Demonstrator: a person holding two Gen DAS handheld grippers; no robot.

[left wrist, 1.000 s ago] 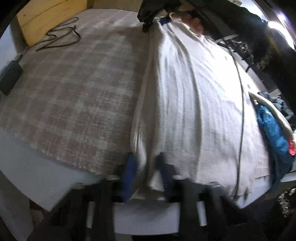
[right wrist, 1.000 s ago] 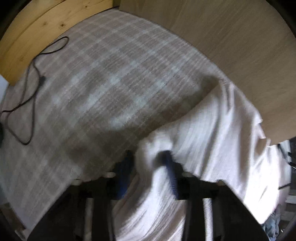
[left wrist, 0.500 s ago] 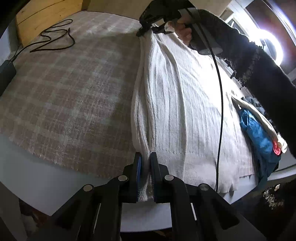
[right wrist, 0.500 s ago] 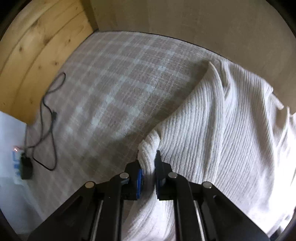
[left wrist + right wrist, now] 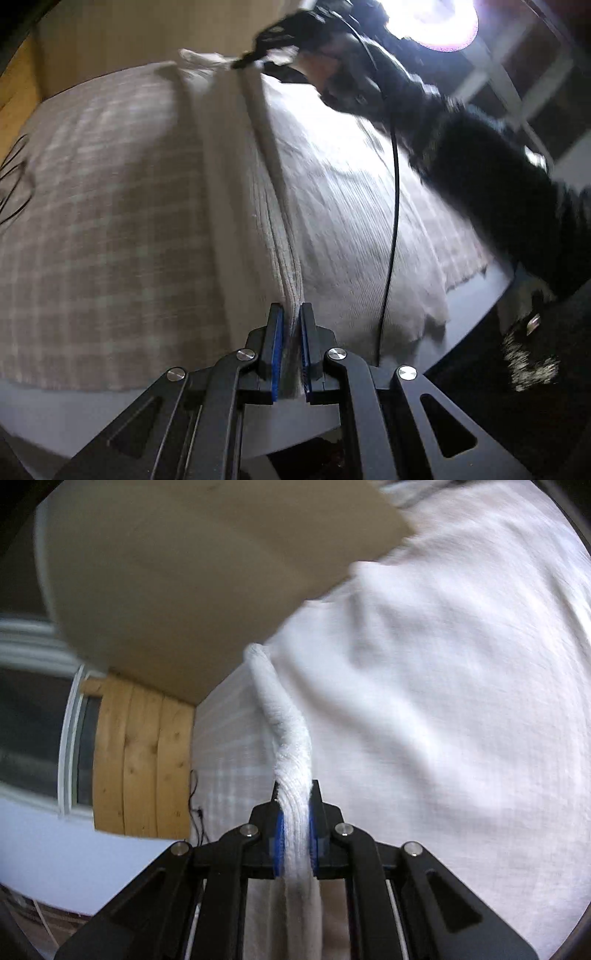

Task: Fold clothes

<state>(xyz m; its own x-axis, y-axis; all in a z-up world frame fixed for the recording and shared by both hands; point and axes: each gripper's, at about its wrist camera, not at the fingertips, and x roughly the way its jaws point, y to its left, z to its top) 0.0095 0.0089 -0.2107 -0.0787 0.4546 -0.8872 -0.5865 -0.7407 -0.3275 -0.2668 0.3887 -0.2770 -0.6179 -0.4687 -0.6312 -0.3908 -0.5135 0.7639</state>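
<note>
A white ribbed knit garment lies over the plaid bed cover. My left gripper is shut on the near end of its lifted left edge. That edge runs taut up to my right gripper, held at the far end by a hand in a dark sleeve. In the right wrist view my right gripper is shut on a bunched fold of the white garment, which hangs wide to the right.
A bright ring lamp glares at the top right. A thin black cable hangs across the garment. A beige headboard and wooden panelling stand behind the bed. A black cord lies on the plaid cover.
Both grippers have lifted the garment's edge off the bed, pulling it taut between them. Both views have swung upward and the cloth hangs higher.
</note>
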